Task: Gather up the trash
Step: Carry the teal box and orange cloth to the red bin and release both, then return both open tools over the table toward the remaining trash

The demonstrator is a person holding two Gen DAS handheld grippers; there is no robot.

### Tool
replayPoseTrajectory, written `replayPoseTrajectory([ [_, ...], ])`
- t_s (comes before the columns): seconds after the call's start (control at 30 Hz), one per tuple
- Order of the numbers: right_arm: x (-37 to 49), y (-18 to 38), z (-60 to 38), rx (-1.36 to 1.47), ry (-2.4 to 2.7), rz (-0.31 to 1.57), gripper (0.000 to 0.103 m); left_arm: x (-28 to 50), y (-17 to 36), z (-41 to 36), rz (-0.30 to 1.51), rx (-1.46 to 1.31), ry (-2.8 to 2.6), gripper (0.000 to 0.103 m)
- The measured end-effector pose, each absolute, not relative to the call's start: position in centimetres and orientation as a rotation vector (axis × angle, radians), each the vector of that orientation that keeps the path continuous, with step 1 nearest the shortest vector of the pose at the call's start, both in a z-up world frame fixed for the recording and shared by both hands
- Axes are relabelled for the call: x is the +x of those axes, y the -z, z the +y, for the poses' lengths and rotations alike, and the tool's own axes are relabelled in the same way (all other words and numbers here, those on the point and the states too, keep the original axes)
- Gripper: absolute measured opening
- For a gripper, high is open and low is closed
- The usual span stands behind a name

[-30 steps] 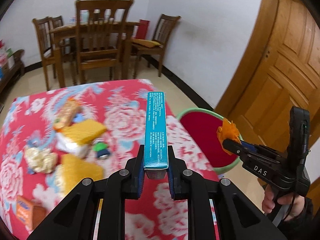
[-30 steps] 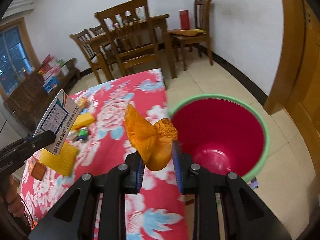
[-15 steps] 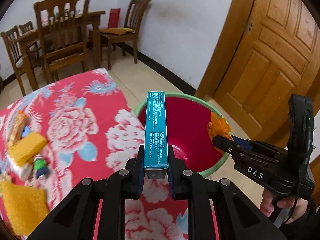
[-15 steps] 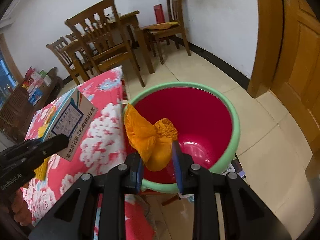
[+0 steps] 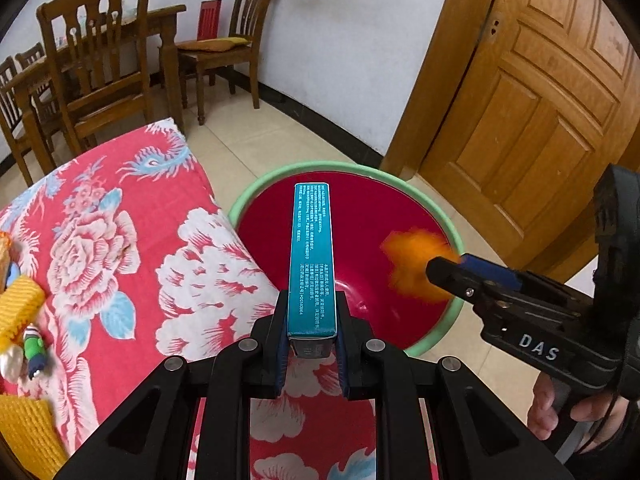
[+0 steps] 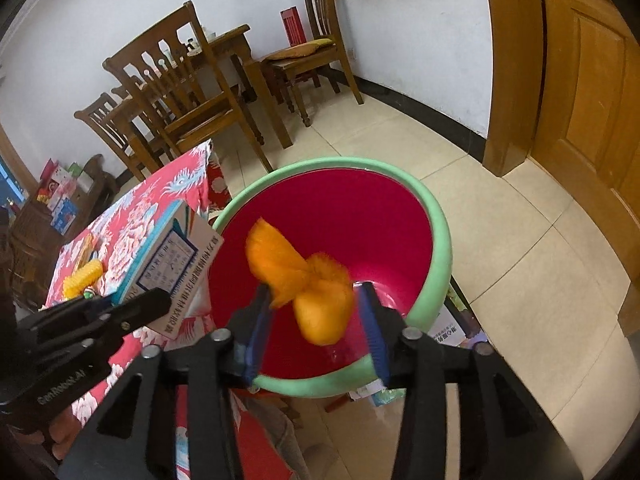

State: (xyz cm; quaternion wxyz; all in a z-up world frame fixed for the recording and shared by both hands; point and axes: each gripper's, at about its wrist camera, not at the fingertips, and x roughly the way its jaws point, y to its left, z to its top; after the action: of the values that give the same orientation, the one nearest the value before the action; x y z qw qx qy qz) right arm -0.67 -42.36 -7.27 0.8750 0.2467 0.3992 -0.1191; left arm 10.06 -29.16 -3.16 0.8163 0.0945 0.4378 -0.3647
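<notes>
Orange wrapper [image 6: 316,292] is being released over the bin [image 6: 436,240] by the opening right gripper [image 6: 316,320]; the box [image 5: 312,256] is clamped in the left gripper [image 5: 312,344], and litter is left on the table [image 5: 120,240].

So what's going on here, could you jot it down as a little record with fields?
Left gripper: shut on teal box, held over the bin
Right gripper: jaws just opened; orange wrapper loose between them
Bin: red inside, green rim, below both grippers
Table: floral cloth, yellow scraps still lying there
</notes>
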Motion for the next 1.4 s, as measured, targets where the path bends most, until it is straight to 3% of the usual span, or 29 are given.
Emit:
replayPoseTrajectory([
  [0.37, -1.5, 6.7, -43.0, 0.542, 0.280, 0.798, 0.051, 10.1, 3.9, -30.3, 0.942, 0.216, 0.794, 0.021],
  [0.4, -1.7, 6.6, -43.0, 0.546, 0.282, 0.795, 0.051, 10.0, 3.9, -30.3, 0.943, 0.216, 0.796, 0.024],
  [0.47, -1.8, 6.5, -43.2, 0.550, 0.286, 0.790, 0.051, 10.0, 3.9, -30.3, 0.944, 0.213, 0.795, 0.040],
  [0.5, -1.9, 6.4, -43.3, 0.553, 0.289, 0.787, 0.051, 10.0, 3.8, -30.2, 0.936, 0.210, 0.785, 0.055],
  [0.53, -2.0, 6.4, -43.3, 0.553, 0.290, 0.784, 0.052, 10.0, 3.7, -30.1, 0.925, 0.207, 0.775, 0.060],
  [0.97, -3.3, 4.7, -42.1, 0.548, 0.283, 0.753, 0.052, 9.2, 1.7, -27.8, 0.902, 0.163, 0.748, 0.060],
  [1.4, -2.7, 3.4, -37.2, 0.500, 0.176, 0.760, 0.054, 7.5, -0.6, -20.6, 0.884, 0.119, 0.647, 0.060],
])
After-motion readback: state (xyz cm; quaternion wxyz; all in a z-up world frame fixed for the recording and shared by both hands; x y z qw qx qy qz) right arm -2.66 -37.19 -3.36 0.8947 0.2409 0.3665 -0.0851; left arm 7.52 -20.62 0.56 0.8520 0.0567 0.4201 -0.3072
